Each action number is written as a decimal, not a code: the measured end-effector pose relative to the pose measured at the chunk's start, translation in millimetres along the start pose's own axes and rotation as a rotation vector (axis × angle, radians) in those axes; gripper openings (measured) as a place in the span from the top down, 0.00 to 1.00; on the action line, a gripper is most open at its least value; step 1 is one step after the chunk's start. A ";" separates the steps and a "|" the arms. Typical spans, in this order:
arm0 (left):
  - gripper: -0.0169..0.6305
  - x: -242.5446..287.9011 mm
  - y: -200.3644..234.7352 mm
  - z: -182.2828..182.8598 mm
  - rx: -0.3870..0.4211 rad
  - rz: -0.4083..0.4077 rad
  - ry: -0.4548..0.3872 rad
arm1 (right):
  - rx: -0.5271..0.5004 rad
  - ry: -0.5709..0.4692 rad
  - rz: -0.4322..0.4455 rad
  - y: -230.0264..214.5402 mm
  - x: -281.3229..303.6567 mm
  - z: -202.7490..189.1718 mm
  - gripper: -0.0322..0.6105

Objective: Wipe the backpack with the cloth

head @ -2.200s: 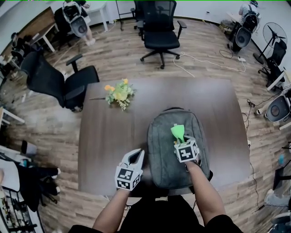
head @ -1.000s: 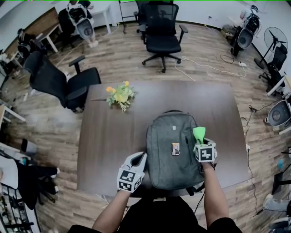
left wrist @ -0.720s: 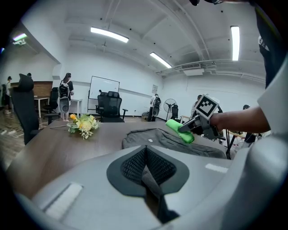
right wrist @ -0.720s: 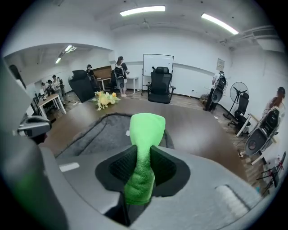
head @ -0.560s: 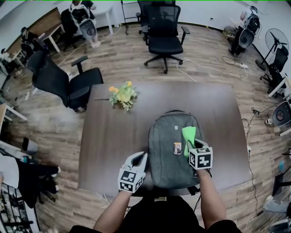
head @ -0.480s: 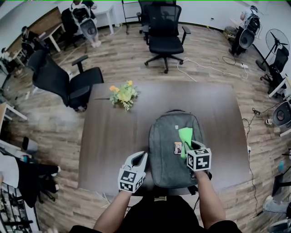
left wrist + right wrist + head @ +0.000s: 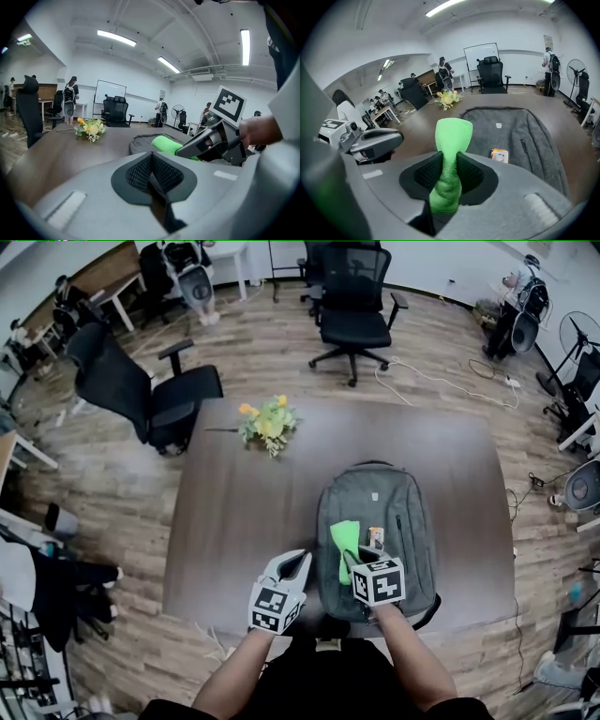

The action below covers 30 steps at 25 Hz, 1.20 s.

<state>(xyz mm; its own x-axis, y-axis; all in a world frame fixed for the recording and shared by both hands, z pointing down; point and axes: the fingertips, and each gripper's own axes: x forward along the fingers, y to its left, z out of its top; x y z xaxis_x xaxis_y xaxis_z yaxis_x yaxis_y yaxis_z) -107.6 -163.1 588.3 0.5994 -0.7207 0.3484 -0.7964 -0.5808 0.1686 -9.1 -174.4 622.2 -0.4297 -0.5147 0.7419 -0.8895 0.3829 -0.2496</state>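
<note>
Your right gripper (image 7: pixel 350 559) is clamped on the green cloth (image 7: pixel 342 538). In the right gripper view the cloth fills the gap between the jaws as a twisted bunch, and its free end stands out past the tips in a rounded flap. From the head view that flap sits over the near left part of the grey backpack (image 7: pixel 398 507). You cannot tell from any view whether it presses on the fabric or hangs just above it.

The backpack lies flat on the dark wooden counter (image 7: pixel 234 512), front panel up. Its carry handle points away from you and its bottom end is at the near edge. A small orange tag (image 7: pixel 376 538) lies on the front panel just right of the cloth, and a dark zip runs along the panel further right.

Your left gripper (image 7: pixel 298 562) has its jaws pressed together with nothing between them. It is over the near edge of the counter, just left of the backpack and apart from it, with its tips aimed toward the cloth.

A bunch of yellow and orange flowers (image 7: pixel 269 423) lies on the far left part of the counter, well apart from the backpack. Black office chairs (image 7: pixel 141 395) stand on the wooden floor beyond it.
</note>
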 end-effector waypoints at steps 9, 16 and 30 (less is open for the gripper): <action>0.95 -8.8 10.5 -14.4 -0.007 0.009 0.030 | -0.056 0.120 0.047 28.9 28.0 -20.2 0.80; 0.95 -9.0 7.1 -13.3 -0.006 0.001 0.030 | -0.072 0.160 -0.021 8.2 26.1 -27.6 0.80; 0.95 5.6 -15.2 -14.1 0.017 -0.048 0.037 | -0.049 0.168 -0.158 -66.3 -9.5 -35.5 0.80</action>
<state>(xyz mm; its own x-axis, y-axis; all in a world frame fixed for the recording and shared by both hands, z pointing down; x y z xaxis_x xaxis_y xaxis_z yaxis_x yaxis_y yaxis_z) -93.3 -153.0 600.7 0.6334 -0.6773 0.3741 -0.7649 -0.6212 0.1703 59.5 -167.7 653.8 -0.2500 -0.4383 0.8633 -0.9333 0.3464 -0.0944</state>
